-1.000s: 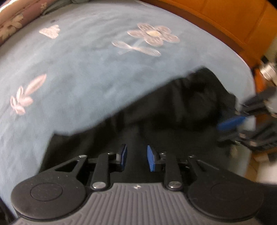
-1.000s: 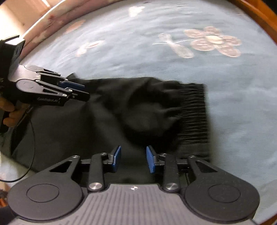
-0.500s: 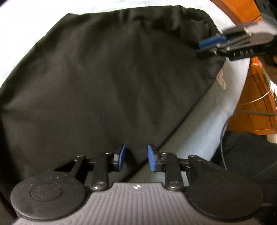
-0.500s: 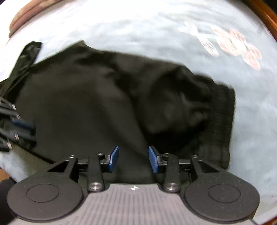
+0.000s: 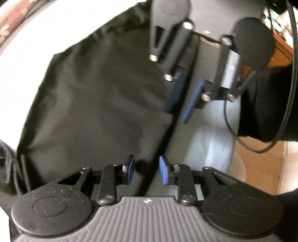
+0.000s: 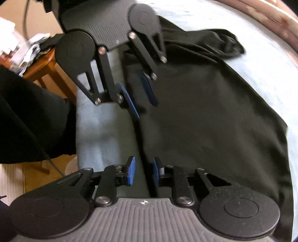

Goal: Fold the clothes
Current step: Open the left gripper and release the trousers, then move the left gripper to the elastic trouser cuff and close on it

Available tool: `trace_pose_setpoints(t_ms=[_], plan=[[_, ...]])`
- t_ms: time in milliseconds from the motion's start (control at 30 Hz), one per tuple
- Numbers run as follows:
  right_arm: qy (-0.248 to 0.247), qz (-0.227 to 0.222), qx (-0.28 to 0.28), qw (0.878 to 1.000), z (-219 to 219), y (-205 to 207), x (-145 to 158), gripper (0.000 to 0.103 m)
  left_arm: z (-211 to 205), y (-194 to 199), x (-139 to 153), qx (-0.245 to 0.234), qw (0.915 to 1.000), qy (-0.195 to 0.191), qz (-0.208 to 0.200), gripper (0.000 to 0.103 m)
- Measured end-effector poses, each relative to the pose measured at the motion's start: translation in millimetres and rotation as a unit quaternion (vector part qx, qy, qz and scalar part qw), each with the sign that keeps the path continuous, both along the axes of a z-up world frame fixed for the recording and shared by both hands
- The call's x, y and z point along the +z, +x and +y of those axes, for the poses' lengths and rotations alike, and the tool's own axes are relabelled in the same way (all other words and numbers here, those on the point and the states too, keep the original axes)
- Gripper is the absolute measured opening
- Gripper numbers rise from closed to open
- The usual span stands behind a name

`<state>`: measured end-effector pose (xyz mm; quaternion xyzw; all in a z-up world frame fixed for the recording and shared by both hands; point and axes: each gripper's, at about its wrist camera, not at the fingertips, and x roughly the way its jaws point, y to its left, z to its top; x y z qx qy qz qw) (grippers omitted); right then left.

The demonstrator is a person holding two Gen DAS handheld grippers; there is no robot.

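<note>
We take the black, smooth-woven garment (image 5: pixel 96 104) as our landmark; it lies spread flat on a pale blue, soft-napped bed cover (image 6: pixel 100 130), and one long straight edge of it runs beside the cover's near side. In the right wrist view a bunched black part of the garment (image 6: pixel 229 43) lies at its far end, toward a reddish-brown rim (image 6: pixel 270 16) beyond the cover.

Our left gripper (image 5: pixel 147 170), black-armed with blue pads, points steeply down at that long edge. Its jaws stand partly apart; the edge of the garment runs through the gap between them, and we see no pad pressing on the cloth.

Our right gripper (image 6: pixel 143 172), of the same build, faces the same edge farther along it, so that each gripper appears in the other's view, opposite its partner. Its jaws have just been closing and now stand narrowly apart. The garment's edge runs up between the blue pads (image 6: pixel 131 172); the picture is blurred here, and we cannot tell whether the pads already pinch the cloth.

Off the garment's long edge, past the cover's side, we see an orange-brown wooden piece of furniture (image 6: pixel 46 72), a thin black cable (image 5: pixel 231 128) and a dark black cloth mass (image 5: pixel 266 104).
</note>
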<state>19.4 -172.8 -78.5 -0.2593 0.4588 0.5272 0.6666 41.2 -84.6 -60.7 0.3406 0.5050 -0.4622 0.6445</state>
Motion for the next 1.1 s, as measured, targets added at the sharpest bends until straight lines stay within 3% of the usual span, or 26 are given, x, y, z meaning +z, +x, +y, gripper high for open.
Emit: trace_pose_setpoints(t_ms=[133, 300, 400, 467, 600, 700, 767, 833, 967, 1067, 1100], plan=[[-0.028, 0.004, -0.004, 1.0, 7.1, 6.2, -16.0, 0.022, 7.3, -0.9, -7.9, -0.006, 0.9994, 0.006, 0.033, 0.03], [-0.02, 0.091, -0.055, 0.994, -3.0, 28.9, -18.0, 0.024, 16.4, 17.8, -0.1, 0.035, 0.9952, -0.01, 0.091, 0.033], [-0.008, 0.116, -0.077, 0.99, -4.6, 45.0, -8.2, 0.025, 27.2, 32.6, 14.5, 0.065, 0.9956, -0.022, 0.064, 0.036], [0.011, 0.122, -0.109, 0.986, -6.3, 57.6, -2.0, 0.036, 34.1, 49.4, 12.8, 0.115, 0.9917, -0.019, 0.054, 0.039], [0.022, 0.126, -0.169, 0.977, -2.5, 80.3, -5.9, 0.036, 45.1, 65.2, -10.4, 0.169, 0.9831, 0.021, 0.067, 0.038], [0.022, 0.132, -0.208, 0.969, 1.2, 89.6, -9.7, 0.037, 51.9, 74.3, 9.2, 0.198, 0.9797, -0.003, 0.033, 0.038], [0.025, 0.135, -0.226, 0.964, 2.0, 92.9, -9.7, 0.049, 61.4, 89.2, 28.3, 0.243, 0.9695, -0.03, 0.005, 0.038], [0.024, 0.142, -0.25, 0.958, 0.5, 94.7, -7.9, 0.049, 70.9, 109.0, 45.2, 0.294, 0.9541, -0.048, -0.025, 0.039], [0.026, 0.142, -0.305, 0.941, 1.4, 99.6, -8.3, 0.049, 90.4, 153.3, 44.4, 0.38, 0.9203, -0.006, -0.094, 0.038], [0.025, 0.139, -0.332, 0.933, 5.1, 103.7, -12.2, 0.051, 93.8, 186.1, 31.8, 0.416, 0.9016, 0.027, -0.117, 0.037], [0.023, 0.142, -0.338, 0.93, 6.7, 105.4, -14.5, 0.053, 91.5, 193.3, 25.7, 0.422, 0.8989, 0.029, -0.116, 0.037]])
